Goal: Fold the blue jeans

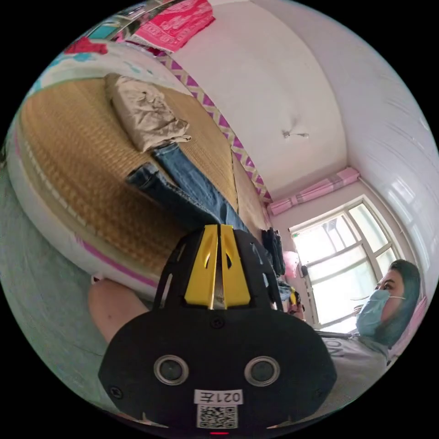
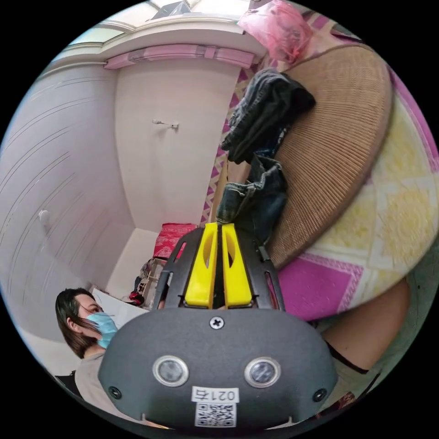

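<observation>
Left claw (image 1: 218, 228): yellow jaws pressed together, a thin pale strip showing in the slit between them; whether they pinch the denim cannot be told, since the jaw tips overlap the cloth in this view. The blue jeans (image 1: 192, 185) lie on a woven straw mat (image 1: 77, 151) covering the bed, both legs stretched from the claw toward a folded beige garment (image 1: 144, 114); one cuff touches or slips just under that garment's edge, the other leg ends beside it, with its cuff turned over. A red patterned cloth (image 1: 176, 23) hangs at the far end of the bed. A person in a face mask (image 1: 372, 313) stands near the window (image 1: 347, 260).

Right claw (image 2: 218, 228): yellow jaws pressed together, tips against the waistband end of the blue jeans (image 2: 254, 199), which bunches at the mat's edge; a true pinch cannot be confirmed. A dark garment (image 2: 265, 109) lies heaped on the straw mat (image 2: 334, 137) just beyond the jeans, touching them. A pink plastic bag (image 2: 279, 27) sits farther along. Below the mat the bed's side shows a yellow and magenta patterned sheet (image 2: 388, 219). The person's bare knee (image 2: 370, 320) is close to the bed's side
</observation>
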